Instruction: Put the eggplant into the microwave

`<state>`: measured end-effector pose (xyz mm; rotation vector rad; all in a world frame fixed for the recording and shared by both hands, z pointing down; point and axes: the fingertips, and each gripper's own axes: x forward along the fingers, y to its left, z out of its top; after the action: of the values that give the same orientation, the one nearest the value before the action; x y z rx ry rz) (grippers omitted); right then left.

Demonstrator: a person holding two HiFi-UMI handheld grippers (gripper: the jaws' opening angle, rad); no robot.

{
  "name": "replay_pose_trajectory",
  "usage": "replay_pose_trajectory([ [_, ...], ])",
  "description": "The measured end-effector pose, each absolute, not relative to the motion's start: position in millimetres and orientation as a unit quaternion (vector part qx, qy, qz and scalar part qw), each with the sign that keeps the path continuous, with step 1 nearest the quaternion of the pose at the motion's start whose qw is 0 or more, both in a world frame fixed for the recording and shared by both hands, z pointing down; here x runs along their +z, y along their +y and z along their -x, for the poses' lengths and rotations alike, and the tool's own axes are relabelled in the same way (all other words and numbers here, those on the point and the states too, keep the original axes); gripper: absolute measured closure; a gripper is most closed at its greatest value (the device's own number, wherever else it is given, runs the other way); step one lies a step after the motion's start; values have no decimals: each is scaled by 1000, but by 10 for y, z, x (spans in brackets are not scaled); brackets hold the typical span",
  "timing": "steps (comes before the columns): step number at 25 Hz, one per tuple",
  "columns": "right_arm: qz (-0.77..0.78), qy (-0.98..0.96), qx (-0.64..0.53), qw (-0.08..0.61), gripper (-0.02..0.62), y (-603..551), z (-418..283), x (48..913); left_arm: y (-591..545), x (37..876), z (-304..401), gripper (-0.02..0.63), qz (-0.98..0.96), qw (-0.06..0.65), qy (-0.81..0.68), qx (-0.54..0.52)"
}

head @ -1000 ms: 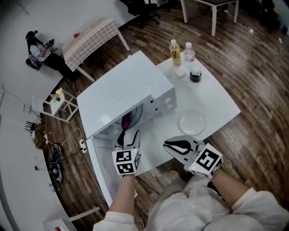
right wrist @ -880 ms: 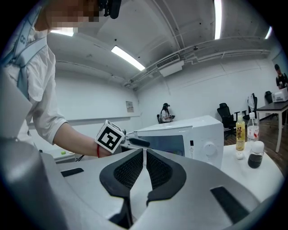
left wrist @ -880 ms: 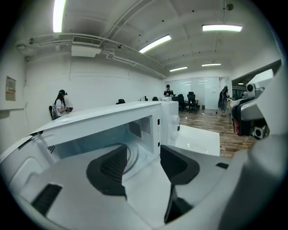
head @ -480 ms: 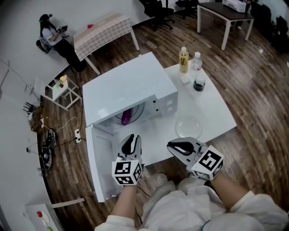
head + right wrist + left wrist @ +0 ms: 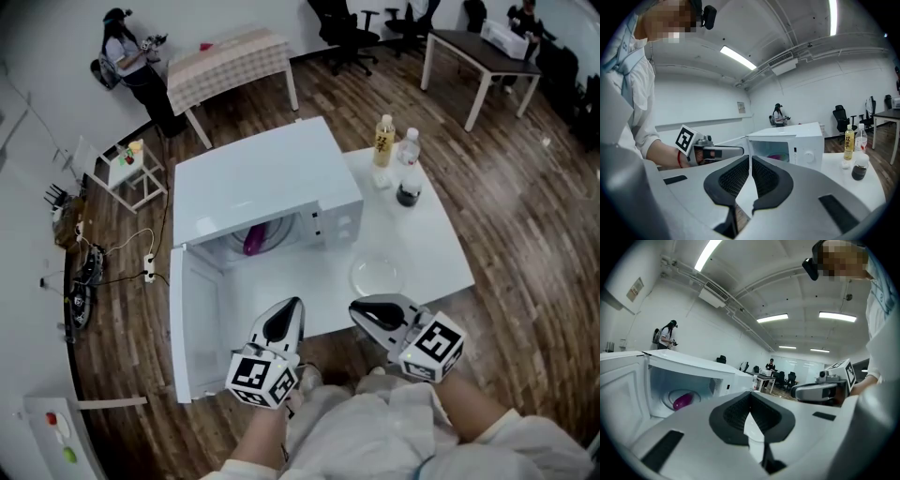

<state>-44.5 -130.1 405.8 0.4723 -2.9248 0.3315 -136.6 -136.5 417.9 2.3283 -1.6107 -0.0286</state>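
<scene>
The purple eggplant (image 5: 255, 240) lies on the turntable inside the white microwave (image 5: 272, 178), whose door (image 5: 192, 319) hangs open to the left. In the left gripper view the eggplant (image 5: 683, 401) shows deep in the cavity. My left gripper (image 5: 286, 317) is outside, in front of the opening and near the table's front edge. Its jaws have just been closing and are shut with nothing between them (image 5: 750, 401). My right gripper (image 5: 372, 312) hovers beside it to the right, shut and empty (image 5: 750, 165).
A clear glass plate (image 5: 375, 275) lies on the white table (image 5: 445, 262) right of the microwave. Two bottles (image 5: 383, 141) and a dark jar (image 5: 407, 192) stand at the far corner. Cables and a power strip (image 5: 148, 272) lie on the floor at left.
My left gripper pulled back out of the microwave toward me and closed its jaws, leaving the eggplant inside. The right gripper drifted slightly.
</scene>
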Motion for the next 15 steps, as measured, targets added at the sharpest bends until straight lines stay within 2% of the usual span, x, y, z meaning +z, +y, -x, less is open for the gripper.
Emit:
replay_pose_trajectory([
  [15, -173, -974, 111, 93, 558, -1257, -83, 4043, -1088, 3919, 325, 604, -886, 162, -432, -56],
])
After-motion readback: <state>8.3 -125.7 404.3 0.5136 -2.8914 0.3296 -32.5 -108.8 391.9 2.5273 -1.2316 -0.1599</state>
